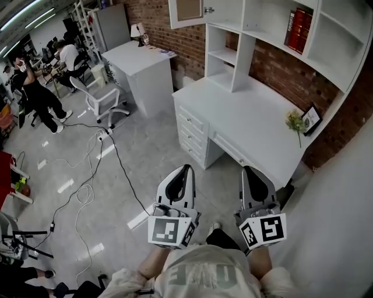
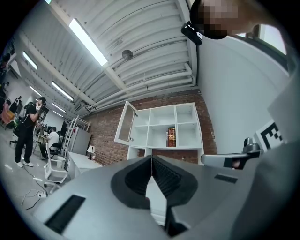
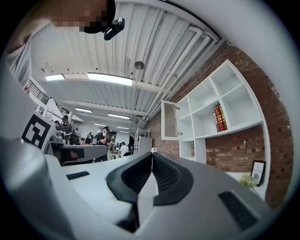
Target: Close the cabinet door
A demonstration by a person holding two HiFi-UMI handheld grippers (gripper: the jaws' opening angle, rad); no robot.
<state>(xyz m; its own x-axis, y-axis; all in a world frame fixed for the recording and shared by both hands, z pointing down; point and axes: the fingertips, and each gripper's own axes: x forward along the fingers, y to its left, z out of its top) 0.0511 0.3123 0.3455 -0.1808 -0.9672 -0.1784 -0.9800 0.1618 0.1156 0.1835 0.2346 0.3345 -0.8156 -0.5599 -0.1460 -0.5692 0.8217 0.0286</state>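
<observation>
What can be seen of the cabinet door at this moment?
The cabinet door is a white frame around an inset panel that looks tan from the head view and could be glazed; the material cannot be settled. A small knob sits at its edge nearest the shelves. The door stands swung open, upright, at the upper left end of the white shelf unit above the desk. Nothing touches it apart from the unit it hangs on.

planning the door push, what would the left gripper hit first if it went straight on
Probably the white shelf unit, right of its open cabinet door; the left gripper is well short, depth unclear.
</observation>
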